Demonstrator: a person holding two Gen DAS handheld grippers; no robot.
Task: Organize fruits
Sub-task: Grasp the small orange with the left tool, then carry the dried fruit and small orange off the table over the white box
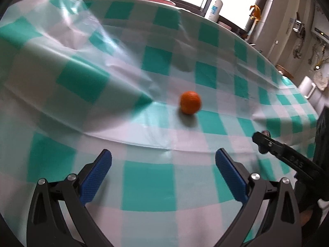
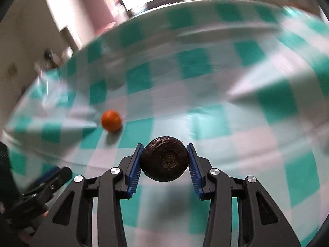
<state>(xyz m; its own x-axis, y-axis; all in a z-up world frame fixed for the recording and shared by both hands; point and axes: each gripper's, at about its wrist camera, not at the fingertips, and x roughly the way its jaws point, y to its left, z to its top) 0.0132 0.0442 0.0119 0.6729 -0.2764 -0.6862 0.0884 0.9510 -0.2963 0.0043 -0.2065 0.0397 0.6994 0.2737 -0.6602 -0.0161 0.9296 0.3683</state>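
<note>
A small orange [image 1: 190, 102] lies alone on the green, white and pink checked tablecloth [image 1: 148, 185], ahead of my left gripper [image 1: 163, 154]. That gripper is open, with its blue pads [image 1: 96, 177] far apart and nothing between them. In the right wrist view, my right gripper [image 2: 165, 146] is shut on a dark brown round fruit [image 2: 164, 160], one blue pad pressing on each side, held just above the cloth. The orange [image 2: 111, 120] sits up and to the left of it. One of my right gripper's fingers [image 1: 287, 156] reaches in at the right edge of the left wrist view.
The cloth rises in a big wrinkled fold [image 1: 82, 51] at the left. A white bottle [image 1: 216, 8] stands on the window sill beyond the table's far edge. A white jug [image 1: 307, 88] stands off the table's right side. The right wrist view is motion-blurred.
</note>
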